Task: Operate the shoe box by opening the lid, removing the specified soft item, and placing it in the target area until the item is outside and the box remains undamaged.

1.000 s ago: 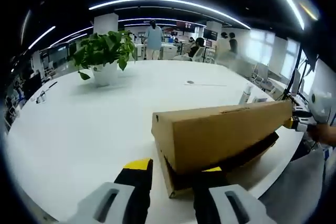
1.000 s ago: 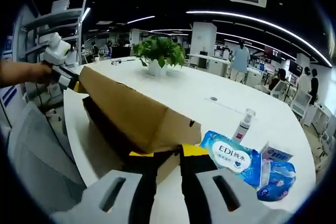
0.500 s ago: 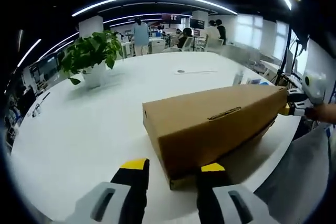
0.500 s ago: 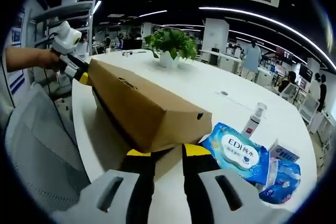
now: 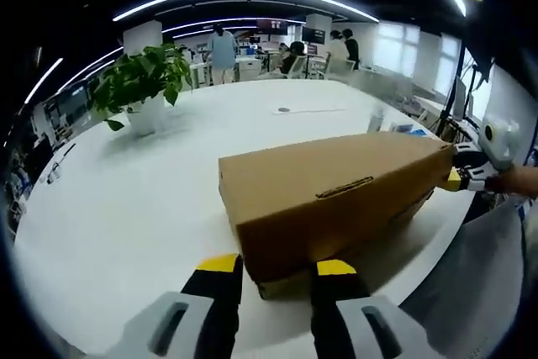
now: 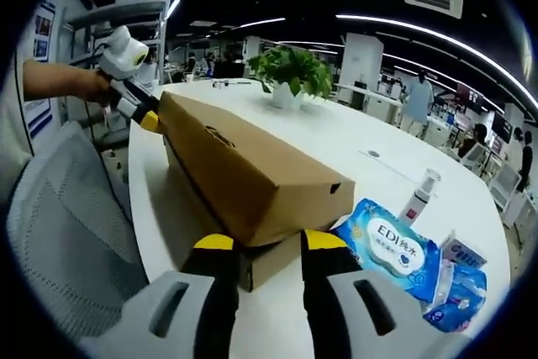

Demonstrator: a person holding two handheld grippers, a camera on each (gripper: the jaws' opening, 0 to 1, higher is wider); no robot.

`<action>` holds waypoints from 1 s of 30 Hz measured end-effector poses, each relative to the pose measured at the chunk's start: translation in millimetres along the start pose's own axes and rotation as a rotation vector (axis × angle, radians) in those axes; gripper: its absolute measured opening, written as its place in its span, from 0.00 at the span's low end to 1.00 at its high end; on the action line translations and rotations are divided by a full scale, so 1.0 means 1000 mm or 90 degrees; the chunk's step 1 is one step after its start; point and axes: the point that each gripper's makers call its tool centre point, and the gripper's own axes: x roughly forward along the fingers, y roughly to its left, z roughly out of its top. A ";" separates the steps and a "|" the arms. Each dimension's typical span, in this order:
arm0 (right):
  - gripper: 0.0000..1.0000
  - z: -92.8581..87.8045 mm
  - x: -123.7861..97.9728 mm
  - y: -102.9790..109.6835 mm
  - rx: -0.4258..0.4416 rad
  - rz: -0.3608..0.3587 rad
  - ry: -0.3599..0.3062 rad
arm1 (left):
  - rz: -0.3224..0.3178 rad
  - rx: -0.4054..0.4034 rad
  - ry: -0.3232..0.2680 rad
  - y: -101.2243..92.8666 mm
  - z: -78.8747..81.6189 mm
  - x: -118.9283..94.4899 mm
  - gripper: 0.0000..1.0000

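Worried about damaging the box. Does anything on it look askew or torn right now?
No tear or crush shows. The lid sits slightly askew on the base, whose edge pokes out beneath it at each end. The left gripper and right gripper stand at opposite ends.

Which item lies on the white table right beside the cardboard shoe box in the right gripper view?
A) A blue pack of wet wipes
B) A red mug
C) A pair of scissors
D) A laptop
A: a blue pack of wet wipes lies flat on the table next to the near end of the shoe box, with a small spray bottle standing just behind it.
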 end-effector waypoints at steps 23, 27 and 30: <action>0.31 -0.003 -0.007 0.011 0.025 0.025 0.018 | -0.011 0.012 0.016 -0.007 -0.006 -0.001 0.37; 0.31 -0.005 -0.007 0.012 0.034 0.026 0.023 | -0.017 0.013 0.024 -0.008 -0.011 0.000 0.37; 0.32 -0.005 -0.007 0.013 0.043 0.026 0.022 | -0.018 0.016 0.025 -0.009 -0.012 0.000 0.37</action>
